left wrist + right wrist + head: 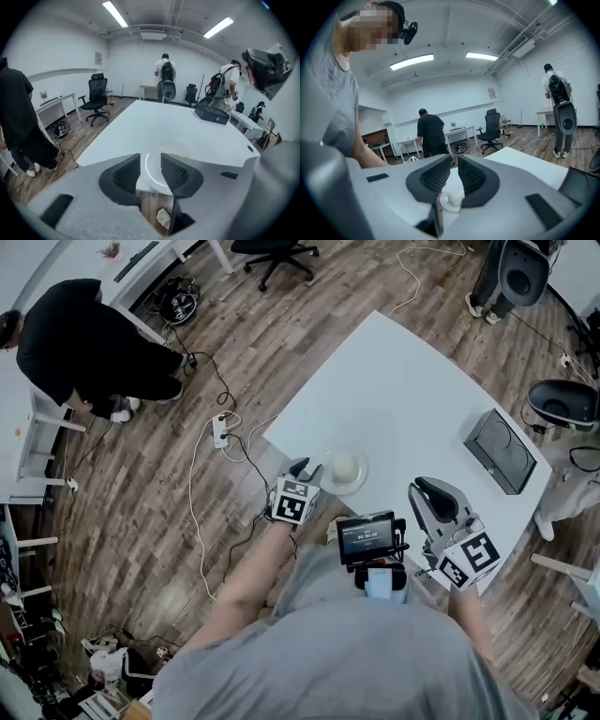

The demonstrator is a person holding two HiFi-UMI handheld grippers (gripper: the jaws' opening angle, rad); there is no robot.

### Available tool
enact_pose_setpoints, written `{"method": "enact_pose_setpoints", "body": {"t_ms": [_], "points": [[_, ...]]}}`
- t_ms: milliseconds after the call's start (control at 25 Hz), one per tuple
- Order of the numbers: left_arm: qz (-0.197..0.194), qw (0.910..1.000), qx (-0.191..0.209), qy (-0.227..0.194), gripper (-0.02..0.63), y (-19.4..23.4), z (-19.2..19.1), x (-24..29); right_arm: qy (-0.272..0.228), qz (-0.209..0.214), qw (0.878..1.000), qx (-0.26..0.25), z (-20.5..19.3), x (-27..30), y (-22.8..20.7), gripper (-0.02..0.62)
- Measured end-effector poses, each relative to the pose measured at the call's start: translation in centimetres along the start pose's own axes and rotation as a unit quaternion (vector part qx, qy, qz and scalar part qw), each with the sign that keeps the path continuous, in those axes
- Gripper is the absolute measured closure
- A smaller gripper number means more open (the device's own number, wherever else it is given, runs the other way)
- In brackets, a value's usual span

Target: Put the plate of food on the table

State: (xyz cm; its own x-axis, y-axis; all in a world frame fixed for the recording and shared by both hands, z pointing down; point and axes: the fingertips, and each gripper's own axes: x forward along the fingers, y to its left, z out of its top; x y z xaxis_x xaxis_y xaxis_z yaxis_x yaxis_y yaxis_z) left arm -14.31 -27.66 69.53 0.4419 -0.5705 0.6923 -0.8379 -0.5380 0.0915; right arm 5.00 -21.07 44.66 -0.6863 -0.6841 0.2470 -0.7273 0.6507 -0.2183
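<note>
Our left gripper (305, 470) has its tips at the near rim of the plate (357, 483). The plate lies on the white table (403, 381), close to its edge, with a pale round piece of food (344, 465) on it. Our right gripper (425, 489) hangs to the right of the plate, over the same table edge.

A black box (500, 451) sits on the table beyond the right gripper, off the line from either gripper to the plate. Far to the left of the left gripper, a person in black (84, 334) bends over the wood floor (141, 521), and cables (202, 474) trail between.

Only the left gripper view shows us two people with backpacks (165, 70), far ahead of its jaws. In that view the jaws stand a narrow gap apart, with the plate's rim showing through the gap. We cannot tell whether they touch it.

In the right gripper view the jaws are nearly together and hold nothing, and the plate and food lie beyond them.
</note>
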Motion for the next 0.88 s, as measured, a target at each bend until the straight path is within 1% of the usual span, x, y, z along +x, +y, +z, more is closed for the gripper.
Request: {"method": "enact_pose_setpoints", "body": {"t_ms": [160,200,320,480,640,880], "points": [[-0.029,0.9985,-0.009,-0.045,0.463,-1.7,3.0,-2.4,-0.010,0.003,1.000,0.005,0.1,-0.1,-0.2,0.561],[-0.035,0.9978,-0.011,-0.056,0.475,-2.1,3.7,-3.0,-0.012,0.005,1.000,0.007,0.2,-0.1,-0.2,0.561],[-0.045,0.9952,-0.017,-0.085,0.547,-3.2,5.1,-5.3,-0.017,0.009,1.000,0.012,0.1,-0.2,0.0,0.561],[-0.058,0.9914,-0.022,-0.115,0.586,-5.0,6.5,-8.1,-0.018,0.012,1.000,0.008,-0.3,-0.3,0.3,0.561],[-0.071,0.9868,-0.035,-0.141,0.587,-6.5,7.6,-10.6,-0.017,0.014,1.000,0.007,-0.5,-0.4,0.4,0.561],[-0.072,0.9810,-0.041,-0.176,0.588,-7.4,8.8,-13.7,-0.014,0.018,1.000,0.002,-0.8,-0.7,0.7,0.561]]}}
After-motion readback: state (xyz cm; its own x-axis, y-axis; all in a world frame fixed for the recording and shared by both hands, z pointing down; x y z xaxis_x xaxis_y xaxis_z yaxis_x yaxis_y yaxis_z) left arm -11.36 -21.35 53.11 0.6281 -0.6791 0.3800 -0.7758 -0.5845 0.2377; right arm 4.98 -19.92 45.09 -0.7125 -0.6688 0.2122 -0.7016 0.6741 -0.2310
